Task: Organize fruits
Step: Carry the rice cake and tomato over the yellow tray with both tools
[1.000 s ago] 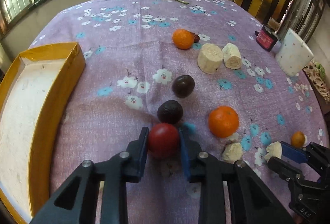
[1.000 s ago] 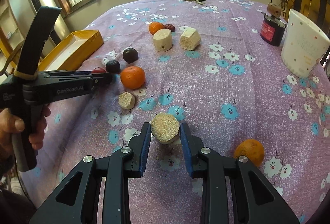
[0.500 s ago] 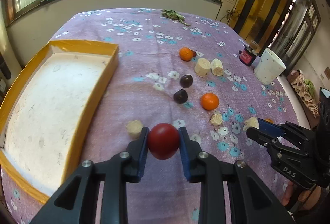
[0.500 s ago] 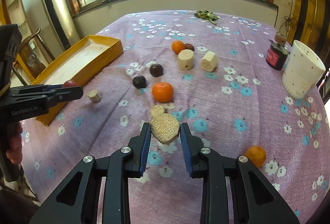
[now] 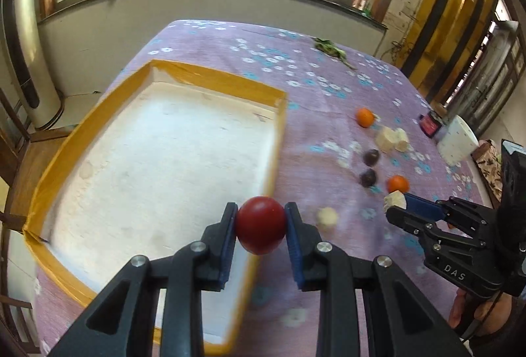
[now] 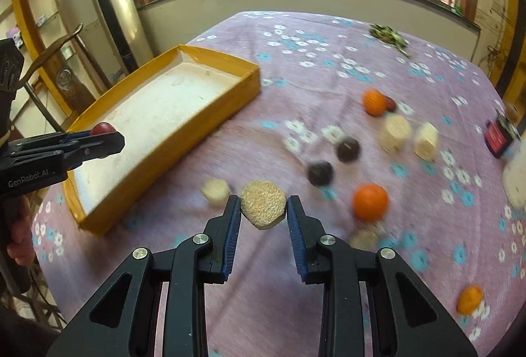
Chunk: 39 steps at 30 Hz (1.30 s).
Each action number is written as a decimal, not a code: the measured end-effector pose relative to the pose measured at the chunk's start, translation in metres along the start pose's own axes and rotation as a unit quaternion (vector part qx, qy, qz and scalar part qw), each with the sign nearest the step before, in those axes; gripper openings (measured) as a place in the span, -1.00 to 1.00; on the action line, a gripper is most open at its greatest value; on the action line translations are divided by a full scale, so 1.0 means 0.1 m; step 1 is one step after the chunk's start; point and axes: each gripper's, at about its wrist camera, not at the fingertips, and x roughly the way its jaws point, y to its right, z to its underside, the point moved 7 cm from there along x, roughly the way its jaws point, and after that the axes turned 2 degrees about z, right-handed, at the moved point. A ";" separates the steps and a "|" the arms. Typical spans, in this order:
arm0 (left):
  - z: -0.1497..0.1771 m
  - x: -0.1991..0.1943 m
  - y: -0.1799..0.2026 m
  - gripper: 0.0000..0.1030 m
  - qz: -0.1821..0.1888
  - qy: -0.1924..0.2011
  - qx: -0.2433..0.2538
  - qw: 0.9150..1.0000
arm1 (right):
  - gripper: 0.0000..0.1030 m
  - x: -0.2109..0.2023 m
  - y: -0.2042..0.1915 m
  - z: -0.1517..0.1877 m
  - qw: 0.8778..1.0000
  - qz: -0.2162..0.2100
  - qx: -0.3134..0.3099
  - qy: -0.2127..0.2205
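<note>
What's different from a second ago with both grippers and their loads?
The left gripper has lifted the red fruit off the cloth and carried it left to the near rim of the yellow tray. The right gripper has raised its pale spongy chunk and followed toward the tray. Both grips are unchanged, shut on their loads. The oranges, dark fruits and other pale pieces lie as before; the tray remains empty.

Left gripper (image 5: 260, 227) is clamped on a red fruit (image 5: 260, 224), up over the bench's left edge. Right gripper (image 6: 263, 215) pinches a beige chunk (image 6: 263, 208), both raised, fingers level.
</note>
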 end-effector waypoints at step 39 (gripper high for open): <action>-0.98 1.17 -1.40 -0.36 -0.071 -0.049 -0.014 0.996 | -0.28 1.66 -0.71 -1.33 0.998 0.019 -0.001 -0.065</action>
